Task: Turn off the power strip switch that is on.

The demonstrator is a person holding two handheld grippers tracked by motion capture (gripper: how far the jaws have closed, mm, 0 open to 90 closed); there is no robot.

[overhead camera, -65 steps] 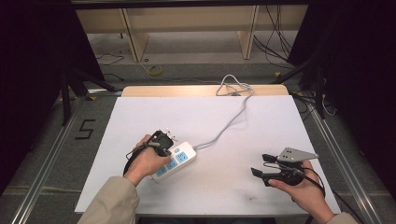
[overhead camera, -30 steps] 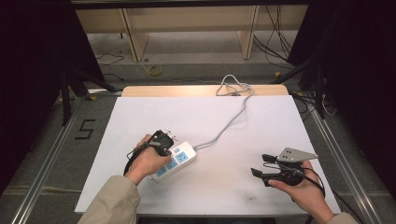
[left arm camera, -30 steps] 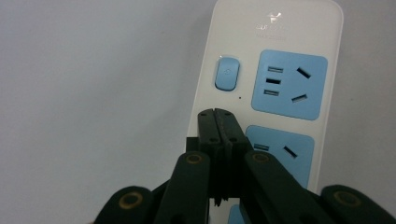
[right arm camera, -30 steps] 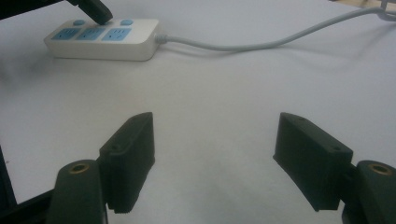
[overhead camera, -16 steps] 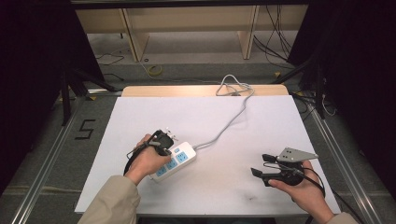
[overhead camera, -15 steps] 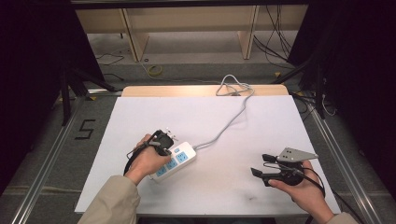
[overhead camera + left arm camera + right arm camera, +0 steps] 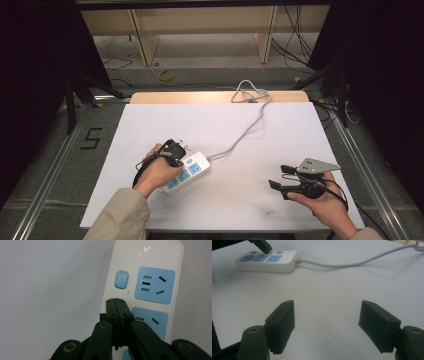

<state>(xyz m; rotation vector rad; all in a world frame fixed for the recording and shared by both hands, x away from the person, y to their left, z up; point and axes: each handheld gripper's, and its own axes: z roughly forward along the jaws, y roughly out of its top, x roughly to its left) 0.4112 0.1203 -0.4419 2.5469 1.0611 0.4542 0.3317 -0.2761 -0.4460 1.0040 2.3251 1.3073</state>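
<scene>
A white power strip (image 7: 189,171) with blue sockets lies on the white table top (image 7: 220,120), left of centre. Its grey cable (image 7: 246,131) runs to the far edge. My left gripper (image 7: 176,151) is shut, with nothing between its jaws. In the left gripper view its tips (image 7: 116,301) rest over the strip (image 7: 150,262), just below a blue button (image 7: 121,279). My right gripper (image 7: 280,176) is open near the front right, with only bare table between its jaws (image 7: 327,312). The right gripper view also has the strip (image 7: 267,260), its cable (image 7: 352,264) and the left gripper's tip (image 7: 263,246).
The cable ends in a coil (image 7: 250,92) on the wooden far edge (image 7: 200,97). Metal rails (image 7: 55,165) run along both sides of the table. A "5" mark (image 7: 91,138) is on the floor at the left.
</scene>
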